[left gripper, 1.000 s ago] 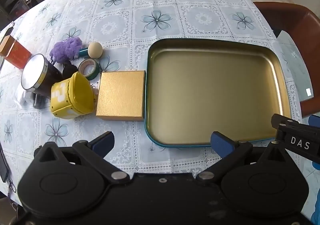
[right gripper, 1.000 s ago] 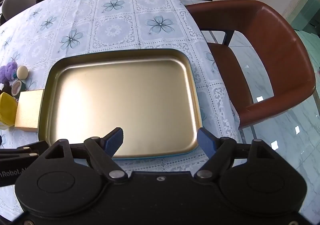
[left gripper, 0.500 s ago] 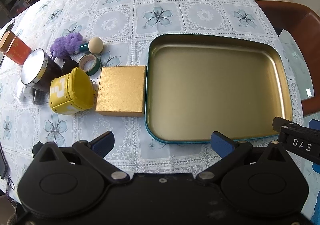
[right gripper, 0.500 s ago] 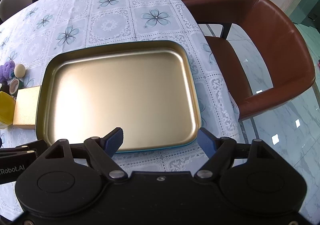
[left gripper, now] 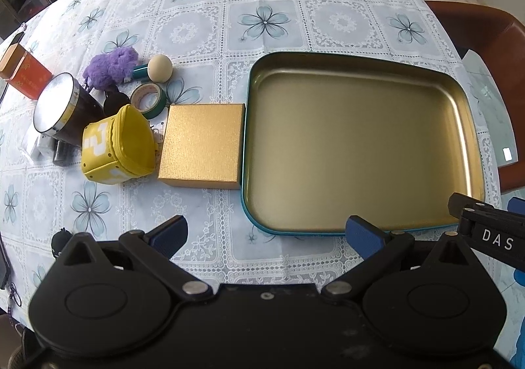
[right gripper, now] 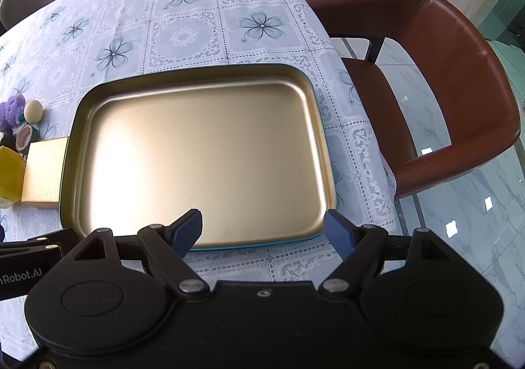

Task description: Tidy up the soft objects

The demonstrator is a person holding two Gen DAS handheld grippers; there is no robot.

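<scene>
A yellow plush question-mark block (left gripper: 116, 147) lies left of a gold box (left gripper: 201, 146), with a purple fuzzy toy (left gripper: 110, 66) farther back. The gold tray (left gripper: 361, 139) with a teal rim holds nothing and fills the middle of the right wrist view (right gripper: 197, 159). My left gripper (left gripper: 267, 236) stands open over the tablecloth near the tray's front left corner. Above the tray's front edge my right gripper (right gripper: 262, 229) is open too, nothing between its fingers. The purple toy (right gripper: 11, 110) and the yellow plush (right gripper: 10, 177) show at that view's left edge.
Beside the soft toys stand a black cup with a silver lid (left gripper: 60, 108), a tape roll (left gripper: 147, 100), a cream ball on a teal handle (left gripper: 159, 68) and an orange box (left gripper: 24, 73). A brown leather chair (right gripper: 443, 80) sits at the table's right edge.
Both grippers have pulled back and risen slightly, so the tray and the objects sit a little higher in each view. Nothing on the table moved.
</scene>
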